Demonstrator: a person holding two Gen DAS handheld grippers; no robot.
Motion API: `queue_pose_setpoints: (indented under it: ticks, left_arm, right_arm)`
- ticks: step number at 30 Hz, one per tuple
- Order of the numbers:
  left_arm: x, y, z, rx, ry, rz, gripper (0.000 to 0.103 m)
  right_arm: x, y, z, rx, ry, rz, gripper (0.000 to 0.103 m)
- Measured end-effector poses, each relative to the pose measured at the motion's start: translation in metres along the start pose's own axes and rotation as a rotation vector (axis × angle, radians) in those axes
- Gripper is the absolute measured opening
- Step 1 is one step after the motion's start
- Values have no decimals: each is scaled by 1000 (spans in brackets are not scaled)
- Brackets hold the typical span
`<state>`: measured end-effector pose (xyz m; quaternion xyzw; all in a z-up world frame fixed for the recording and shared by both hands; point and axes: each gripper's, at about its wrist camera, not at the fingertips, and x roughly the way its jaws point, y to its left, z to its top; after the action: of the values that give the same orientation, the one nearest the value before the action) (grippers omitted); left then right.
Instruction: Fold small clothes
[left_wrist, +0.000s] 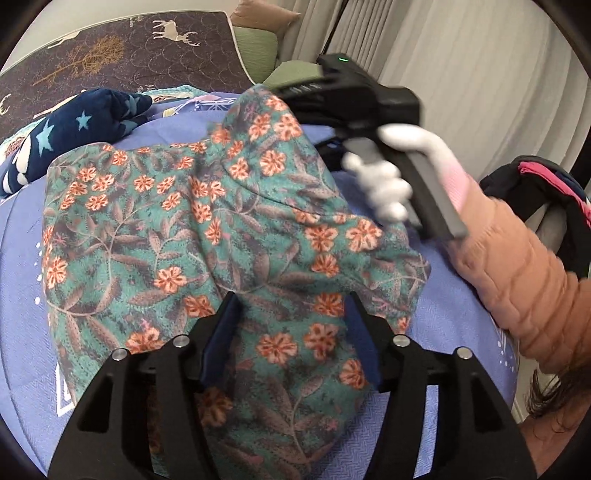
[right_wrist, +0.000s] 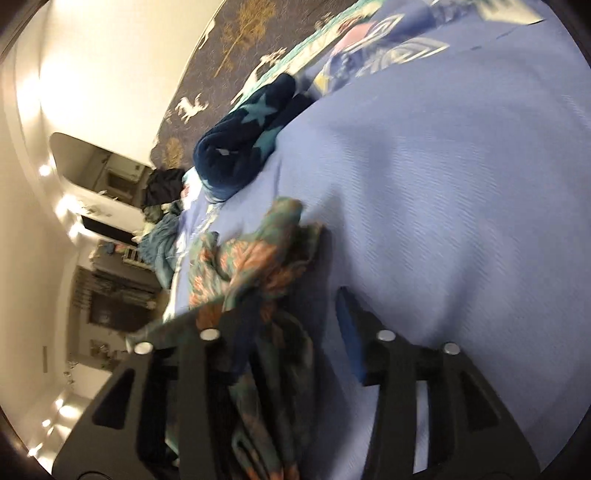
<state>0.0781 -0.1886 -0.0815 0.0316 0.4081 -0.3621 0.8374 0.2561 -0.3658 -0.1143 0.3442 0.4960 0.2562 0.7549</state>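
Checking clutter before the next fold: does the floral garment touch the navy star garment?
Apart: left wrist view shows bare blue sheet between floral garment and star garment.

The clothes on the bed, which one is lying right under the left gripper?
The teal floral garment, spread between the left gripper's open fingers. The navy star-print piece lies bunched farther back.

Right wrist view motion-blurred, floral garment (right_wrist: 255, 266) smeared, its lower part cut off
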Motion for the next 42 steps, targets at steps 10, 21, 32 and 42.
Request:
queue_pose_setpoints:
  ticks: [10,21,32,42]
  left_arm:
    - [-2,-6,-4,9,-1,-1,64]
    - [2,-7,-2,23,-4,1,69]
    - [-2,-14,-5,34,-12,11,74]
    - [-48,-1,-21,-41,-42,20,74]
  right_arm:
    - [20,20,33,-27,-13,101,9]
    - [-36,12,40,-62,-249,16,3]
    - [-38,89,-52,-510,-34,82,14]
    - [-69,45,-57,-338,-162,-222,9]
